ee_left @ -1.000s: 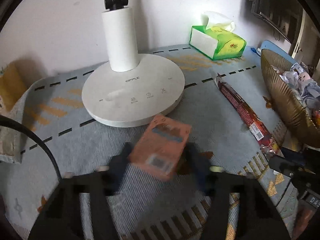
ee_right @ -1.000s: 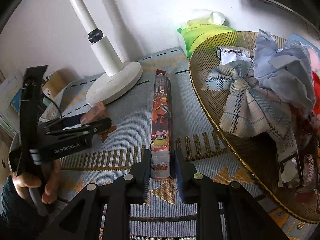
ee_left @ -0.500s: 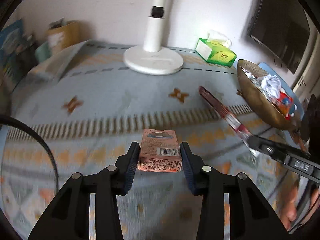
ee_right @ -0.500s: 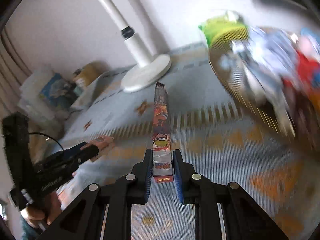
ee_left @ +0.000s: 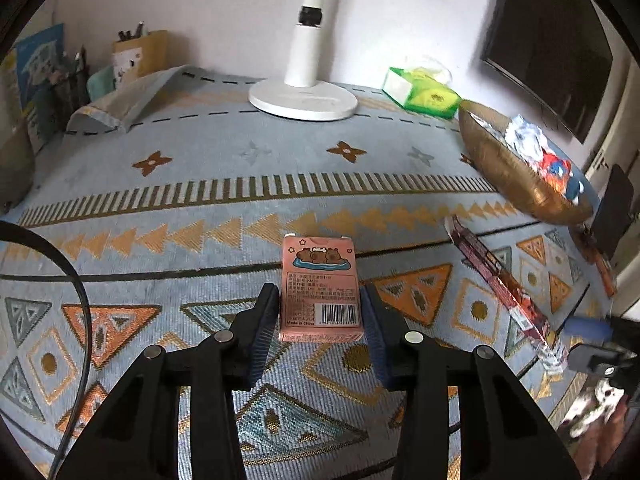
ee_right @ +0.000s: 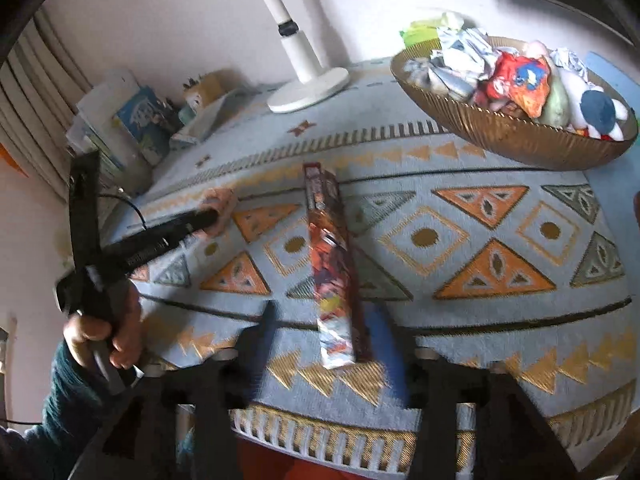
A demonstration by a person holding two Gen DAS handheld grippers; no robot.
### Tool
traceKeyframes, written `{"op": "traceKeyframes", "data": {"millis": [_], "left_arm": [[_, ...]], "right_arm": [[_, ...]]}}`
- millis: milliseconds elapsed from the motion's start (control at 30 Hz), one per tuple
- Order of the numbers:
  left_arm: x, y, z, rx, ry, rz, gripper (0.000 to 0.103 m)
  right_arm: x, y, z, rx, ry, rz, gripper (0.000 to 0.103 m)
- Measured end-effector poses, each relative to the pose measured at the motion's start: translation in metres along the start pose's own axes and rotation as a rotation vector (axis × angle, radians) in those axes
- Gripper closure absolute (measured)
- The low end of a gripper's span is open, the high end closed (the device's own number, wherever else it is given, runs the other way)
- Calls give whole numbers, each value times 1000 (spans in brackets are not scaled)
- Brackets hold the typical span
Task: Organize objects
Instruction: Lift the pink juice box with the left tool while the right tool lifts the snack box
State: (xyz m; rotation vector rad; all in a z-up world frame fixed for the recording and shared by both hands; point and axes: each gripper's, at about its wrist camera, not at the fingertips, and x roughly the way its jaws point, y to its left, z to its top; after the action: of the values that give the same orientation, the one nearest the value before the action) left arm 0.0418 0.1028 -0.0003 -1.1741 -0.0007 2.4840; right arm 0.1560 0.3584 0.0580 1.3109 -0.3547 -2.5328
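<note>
A small pink card box with a barcode sits between the fingers of my left gripper, which is shut on it just above the patterned cloth. It shows as a pink blur in the right wrist view. A long red snack pack lies on the cloth near the front edge, also seen in the left wrist view. My right gripper is open, its fingers spread on either side of the pack's near end without touching it.
A gold woven basket full of wrappers and plush toys stands at the back right. A white lamp base and a green tissue box stand at the back. Books and a pen holder crowd the back left. The cloth's front edge is close.
Both grippers pulled back from the lamp toward the front of the table with their objects. The right gripper has opened and the long pack now lies on the cloth.
</note>
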Motion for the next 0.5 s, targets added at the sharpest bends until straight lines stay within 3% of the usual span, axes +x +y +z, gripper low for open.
{"op": "traceKeyframes", "data": {"millis": [100, 167, 233, 300, 400, 500], "left_arm": [[2, -2, -2, 2, 11, -18, 52], [2, -5, -3, 19, 12, -25, 36], [3, -11, -3, 44, 22, -9, 26], [5, -16, -3, 59, 27, 52, 26], [7, -15, -2, 50, 27, 73, 27], [6, -11, -1, 26, 16, 93, 38]], "right_arm": [[15, 8, 12, -43, 0, -34, 27], [31, 14, 19, -67, 23, -95, 27], [47, 17, 22, -94, 54, -153, 27], [53, 21, 23, -125, 31, -209, 32], [57, 25, 21, -164, 7, -255, 44], [56, 26, 16, -200, -20, -278, 49]]}}
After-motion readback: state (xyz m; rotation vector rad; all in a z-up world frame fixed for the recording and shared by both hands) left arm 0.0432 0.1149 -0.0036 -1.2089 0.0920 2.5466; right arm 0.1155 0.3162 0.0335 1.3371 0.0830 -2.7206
